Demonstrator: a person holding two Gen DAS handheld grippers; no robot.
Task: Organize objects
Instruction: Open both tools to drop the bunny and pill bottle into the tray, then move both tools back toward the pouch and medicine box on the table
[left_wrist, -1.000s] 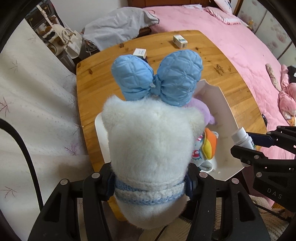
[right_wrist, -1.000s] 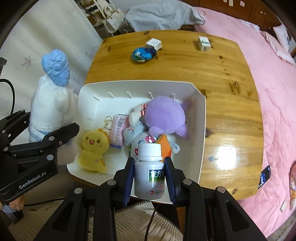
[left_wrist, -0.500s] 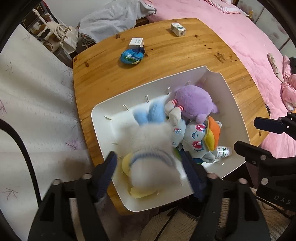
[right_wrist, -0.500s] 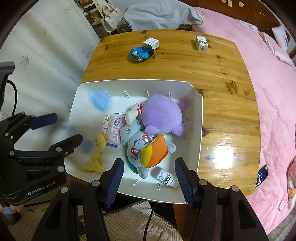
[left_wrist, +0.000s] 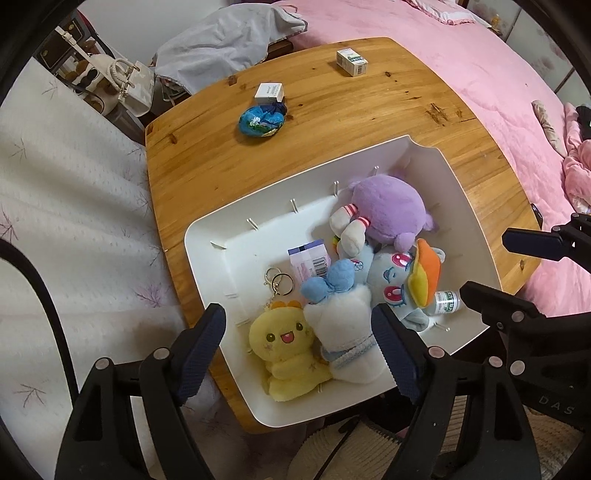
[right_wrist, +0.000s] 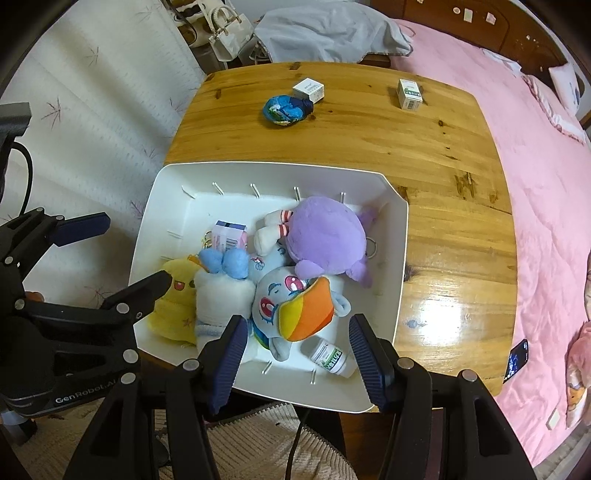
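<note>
Okay, both grippers hang over the white bin (right_wrist: 400, 266) on the wooden table (right_wrist: 369, 140), nothing held. Left gripper (left_wrist: 297, 334) jaws wide apart, just been opening; the white plush (left_wrist: 341, 328) with blue bow lies loose in the bin below them, touching the yellow chick (left_wrist: 284, 347) at its 9 o'clock. Right gripper (right_wrist: 297, 336) jaws apart too, opened within the last second; the pill bottle (right_wrist: 328, 356) lies on its side in the bin between them, pads clear of it, label too small to read. Blue pony plush (right_wrist: 291, 306) half covers a pink pack (right_wrist: 231, 236); purple plush (right_wrist: 325, 236) faces away. Two small boxes (right_wrist: 309, 88) (right_wrist: 409, 94) and a blue pouch (right_wrist: 284, 110) sit at 12 o'clock on the table.
</note>
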